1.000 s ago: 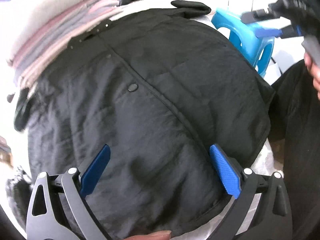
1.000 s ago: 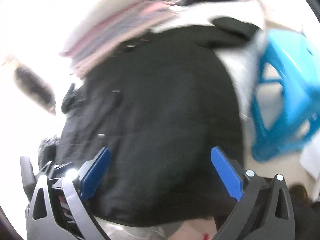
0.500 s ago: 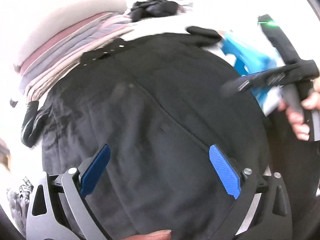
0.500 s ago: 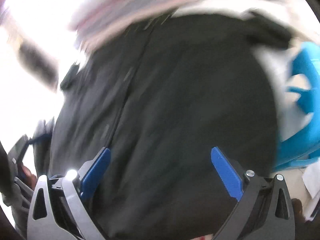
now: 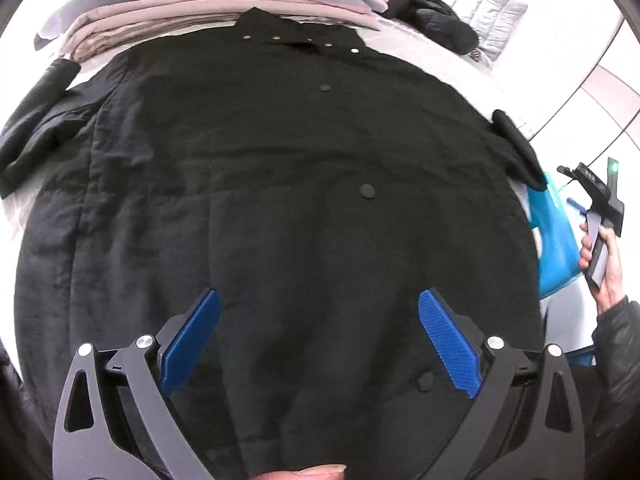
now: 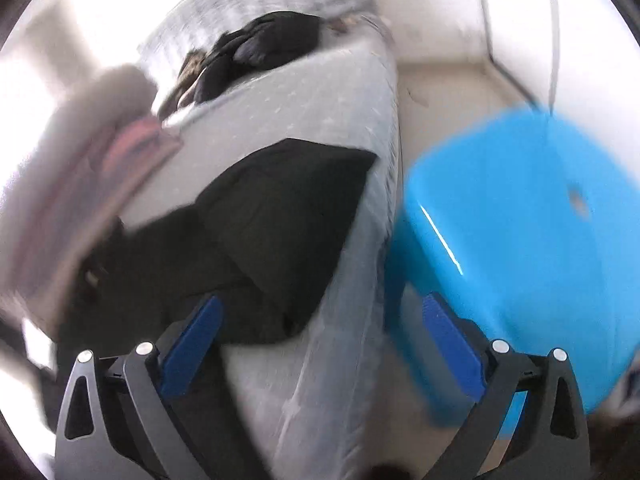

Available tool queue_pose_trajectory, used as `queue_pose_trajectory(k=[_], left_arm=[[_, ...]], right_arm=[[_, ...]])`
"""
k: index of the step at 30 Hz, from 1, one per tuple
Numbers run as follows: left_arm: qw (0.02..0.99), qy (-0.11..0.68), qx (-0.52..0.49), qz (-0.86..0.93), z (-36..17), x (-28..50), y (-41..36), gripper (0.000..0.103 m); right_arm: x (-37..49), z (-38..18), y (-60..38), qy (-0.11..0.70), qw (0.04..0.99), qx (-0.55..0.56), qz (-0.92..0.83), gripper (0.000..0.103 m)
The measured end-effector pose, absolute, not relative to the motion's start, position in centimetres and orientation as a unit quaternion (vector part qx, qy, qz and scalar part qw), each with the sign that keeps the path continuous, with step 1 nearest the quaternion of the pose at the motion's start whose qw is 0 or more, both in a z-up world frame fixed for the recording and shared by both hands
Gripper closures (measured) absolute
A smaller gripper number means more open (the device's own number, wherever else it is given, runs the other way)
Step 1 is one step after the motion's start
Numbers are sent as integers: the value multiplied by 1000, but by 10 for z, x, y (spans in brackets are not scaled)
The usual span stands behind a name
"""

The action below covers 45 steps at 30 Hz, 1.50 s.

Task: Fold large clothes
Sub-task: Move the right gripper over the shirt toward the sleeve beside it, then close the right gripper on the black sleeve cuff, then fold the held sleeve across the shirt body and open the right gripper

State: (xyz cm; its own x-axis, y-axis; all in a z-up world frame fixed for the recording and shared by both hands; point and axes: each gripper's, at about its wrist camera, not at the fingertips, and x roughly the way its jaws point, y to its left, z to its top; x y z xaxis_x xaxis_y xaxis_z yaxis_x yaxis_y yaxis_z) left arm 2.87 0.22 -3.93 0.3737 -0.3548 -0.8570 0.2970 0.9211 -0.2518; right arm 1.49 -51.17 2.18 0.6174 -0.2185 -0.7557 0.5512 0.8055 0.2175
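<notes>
Swung off the black coat (image 5: 280,200) toward the blue stool (image 6: 520,248), the right gripper (image 6: 320,344) gapes wide, sleeve (image 6: 280,216) at ten o'clock. Left gripper (image 5: 318,334), also wide and empty, hovers over the spread coat's hem, collar at twelve.

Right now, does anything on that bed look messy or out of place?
Mostly tidy: the black coat lies flat, front up. Its right sleeve hangs near the mattress edge, by the blue stool. A dark jacket sits crumpled behind the folded pile.
</notes>
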Motion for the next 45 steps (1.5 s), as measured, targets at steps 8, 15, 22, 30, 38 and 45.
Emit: queue_pose_trajectory(k=[8, 15, 22, 30, 38, 45], left_arm=[[831, 524, -12, -186, -46, 35, -1, 8], [834, 520, 42, -181, -50, 30, -9, 8], [833, 520, 44, -185, -48, 27, -10, 8], [834, 520, 30, -183, -45, 24, -5, 8], [838, 513, 12, -186, -35, 21, 6, 8], [843, 506, 1, -184, -26, 20, 21, 8]], right_arm=[[123, 3, -443, 403, 877, -29, -258, 6], [158, -25, -492, 431, 854, -25, -291, 38], [116, -5, -543, 395, 874, 158, -235, 77], [59, 38, -585, 235, 894, 363, -117, 79], [96, 108, -487, 185, 924, 334, 34, 79], [164, 77, -319, 264, 909, 266, 184, 68]])
